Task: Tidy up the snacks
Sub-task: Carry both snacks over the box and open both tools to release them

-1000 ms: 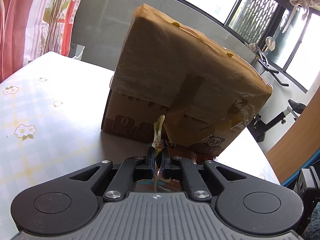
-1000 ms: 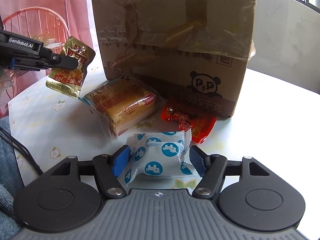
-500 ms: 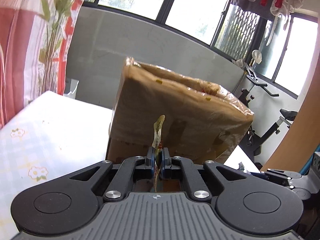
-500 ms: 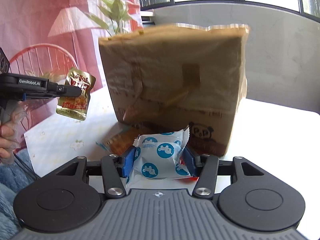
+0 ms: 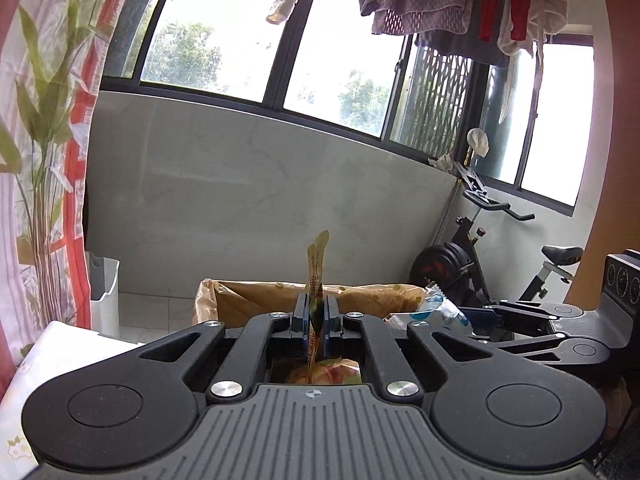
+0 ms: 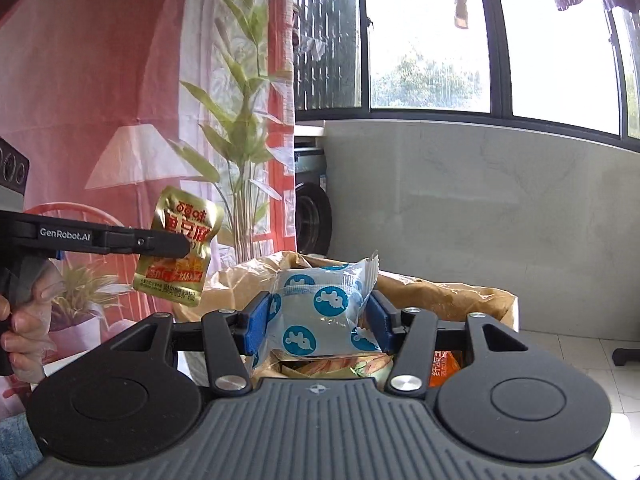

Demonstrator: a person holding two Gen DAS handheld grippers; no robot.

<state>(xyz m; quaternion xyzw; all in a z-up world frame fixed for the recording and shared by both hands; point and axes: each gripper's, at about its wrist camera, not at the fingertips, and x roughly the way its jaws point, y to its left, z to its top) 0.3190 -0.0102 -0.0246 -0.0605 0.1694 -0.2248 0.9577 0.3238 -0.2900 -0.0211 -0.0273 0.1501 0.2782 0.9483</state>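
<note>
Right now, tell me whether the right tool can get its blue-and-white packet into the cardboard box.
Probably yes. The right tool holds the blue-and-white packet above the cardboard box, whose top is open, and nothing blocks the drop. The left tool stays aside.

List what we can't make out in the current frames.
- Box contents: both views, mostly hidden by the gripper bodies; only scraps of wrappers show.
- Table: left view, only a corner shows; absent from right view.
- Gold packet print: left view, seen edge-on; readable only in right view.
- Blue packet in left view: mostly behind the right gripper.
- Left gripper pads: hidden by its closed jaws.
</note>
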